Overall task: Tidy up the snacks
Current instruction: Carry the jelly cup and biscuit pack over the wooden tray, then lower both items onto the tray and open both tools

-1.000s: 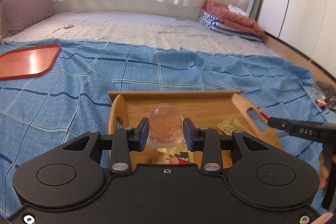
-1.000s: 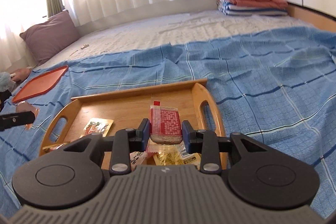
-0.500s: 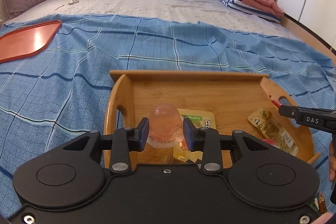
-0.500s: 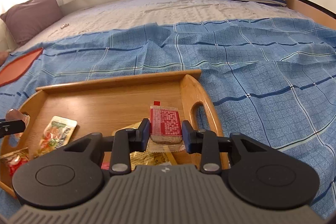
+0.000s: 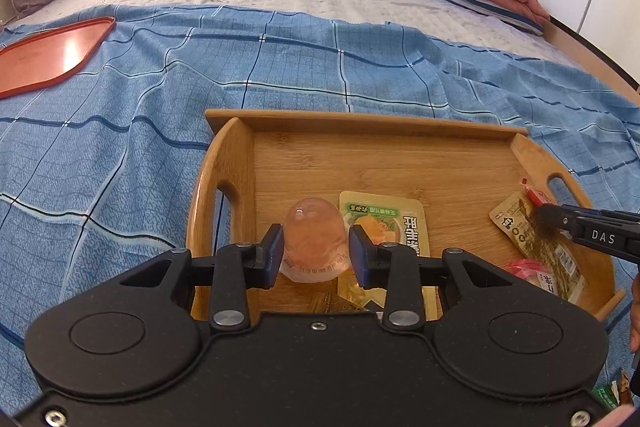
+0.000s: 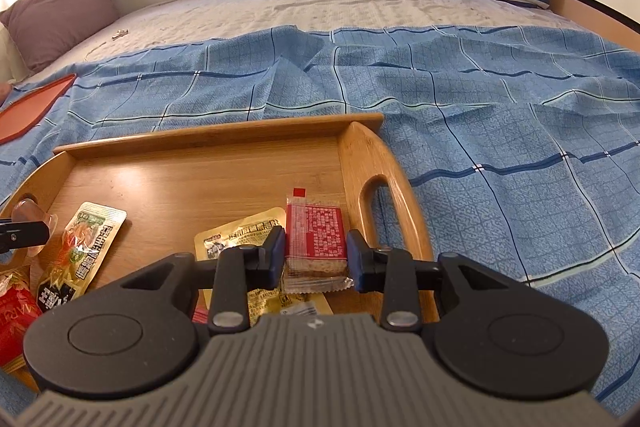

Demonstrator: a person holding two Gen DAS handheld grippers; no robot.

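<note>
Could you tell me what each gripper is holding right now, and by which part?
Left gripper clamps the jelly cup by its sides; right gripper the red wafer packet by its long edges.

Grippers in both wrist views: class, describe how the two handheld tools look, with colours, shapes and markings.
The left gripper has a smooth black body with round discs, silver screws and dark blue pads. The right gripper looks alike, but its body is ribbed grey; its side reads "DAS".
</note>
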